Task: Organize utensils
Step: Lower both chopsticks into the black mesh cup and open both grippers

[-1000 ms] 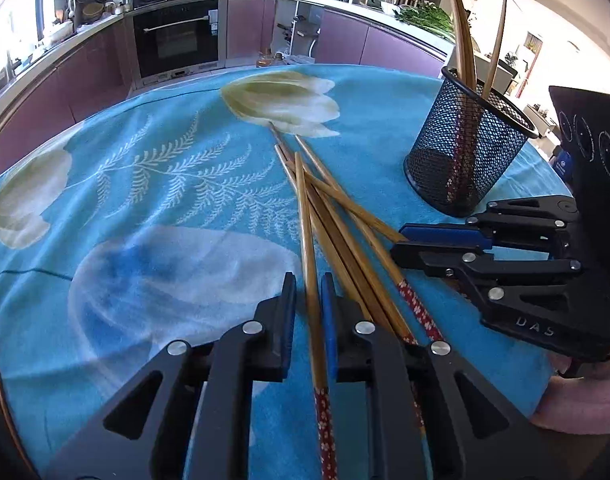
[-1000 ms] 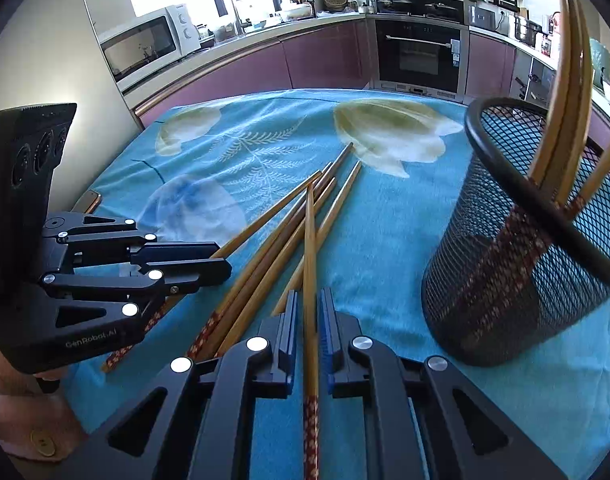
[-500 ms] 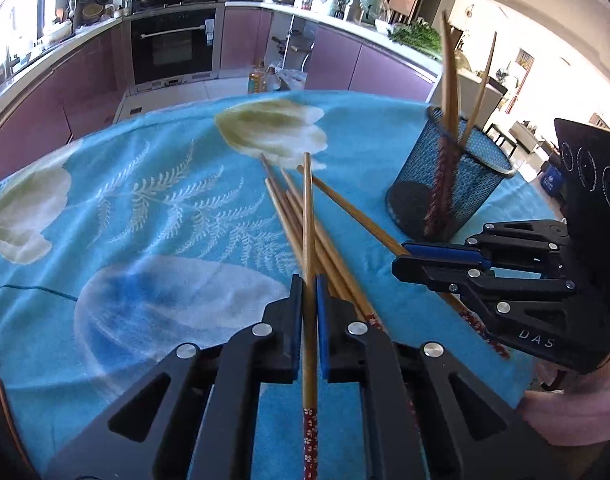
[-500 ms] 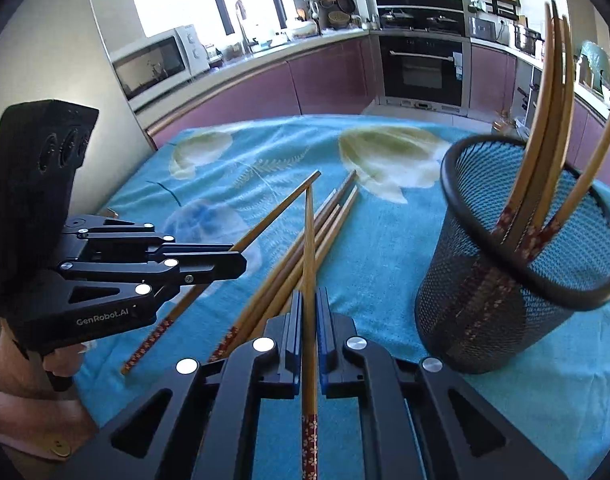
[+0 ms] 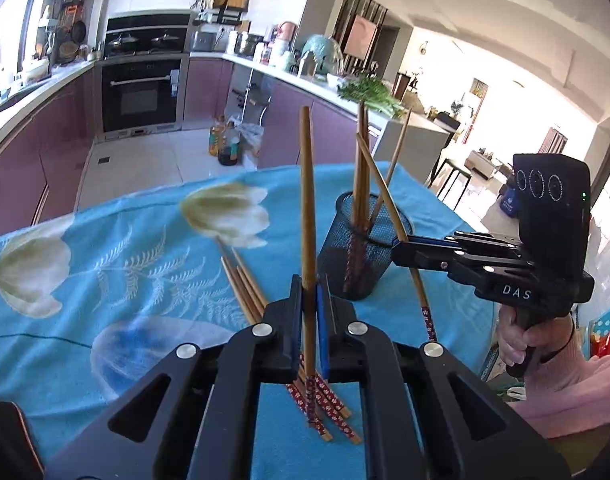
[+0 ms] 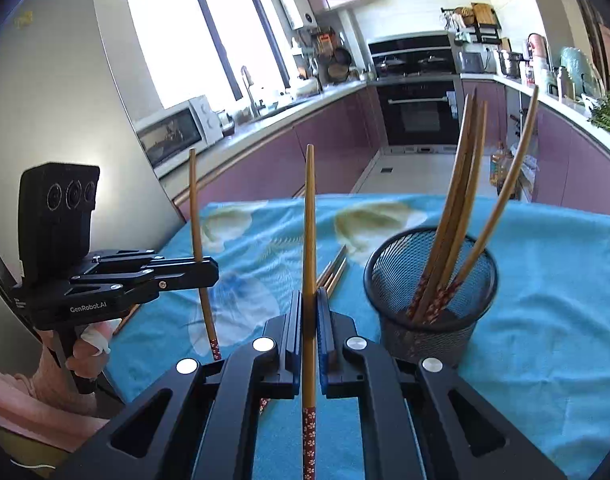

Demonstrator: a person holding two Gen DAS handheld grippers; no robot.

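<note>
Both grippers are raised above the blue flowered tablecloth [image 5: 105,280], and each grips one wooden chopstick with a red patterned end. My left gripper [image 5: 311,284] is shut on a chopstick [image 5: 307,200] that points up and away. My right gripper [image 6: 311,296] is shut on another chopstick [image 6: 309,220]. In the left wrist view the right gripper [image 5: 399,248] hangs beside the black mesh cup [image 5: 357,256]. In the right wrist view the left gripper [image 6: 213,268] is at the left. The mesh cup [image 6: 429,304] holds several chopsticks [image 6: 457,200]. Loose chopsticks [image 5: 241,280] lie on the cloth.
The table's far edge [image 5: 145,196] drops to the kitchen floor, where bottles [image 5: 225,144] stand. Purple cabinets and an oven [image 6: 421,112] line the back. A person's hands in pink sleeves [image 5: 565,380] hold the grippers at the near side.
Each gripper closed on a chopstick from the pile and rose with it. The held chopsticks now stand clear of the cloth, and the views have tilted upward toward the kitchen.
</note>
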